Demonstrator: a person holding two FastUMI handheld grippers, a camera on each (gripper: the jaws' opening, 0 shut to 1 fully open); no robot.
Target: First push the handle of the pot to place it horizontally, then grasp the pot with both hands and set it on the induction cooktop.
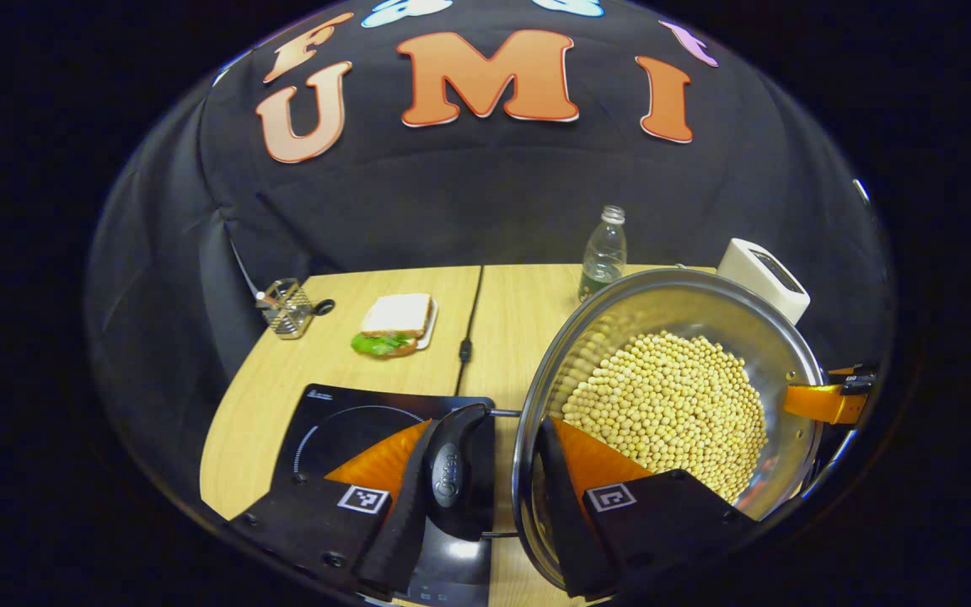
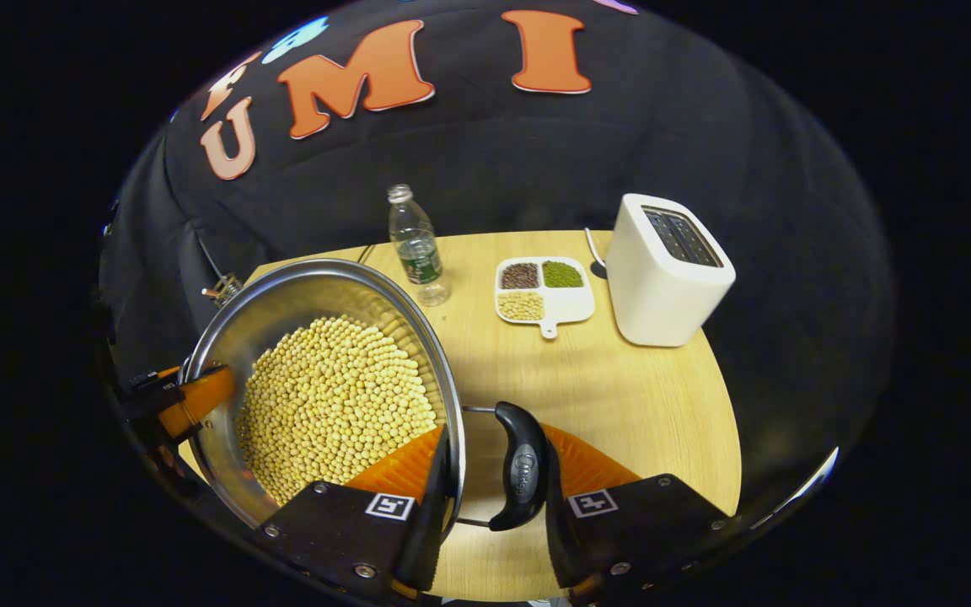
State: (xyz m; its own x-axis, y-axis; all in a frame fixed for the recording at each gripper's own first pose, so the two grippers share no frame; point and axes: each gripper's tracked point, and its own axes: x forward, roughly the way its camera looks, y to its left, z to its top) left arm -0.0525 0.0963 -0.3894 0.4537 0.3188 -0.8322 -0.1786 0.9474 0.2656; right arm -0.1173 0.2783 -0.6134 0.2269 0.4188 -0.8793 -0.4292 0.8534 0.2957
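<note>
A steel pot [image 1: 620,303] holding several soybeans [image 1: 671,405] is held between both grippers, to the right of the black induction cooktop [image 1: 342,430]. My left gripper [image 1: 490,430] is shut on the pot's left handle [image 1: 456,472], one finger outside the handle and one inside the rim. My right gripper [image 2: 496,434] is shut the same way on the right handle [image 2: 523,472], over bare table. Each gripper shows across the pot in the other's view, the right gripper [image 1: 831,400] and the left gripper [image 2: 190,400]. I cannot tell whether the pot [image 2: 283,295] touches the table.
A sandwich on a plate [image 1: 397,324], a wire holder [image 1: 287,308] and a black cable [image 1: 469,329] lie behind the cooktop. A water bottle [image 2: 416,244], a white divided tray of beans [image 2: 544,291] and a white toaster [image 2: 667,270] stand at the back right of the wooden table [image 2: 637,405].
</note>
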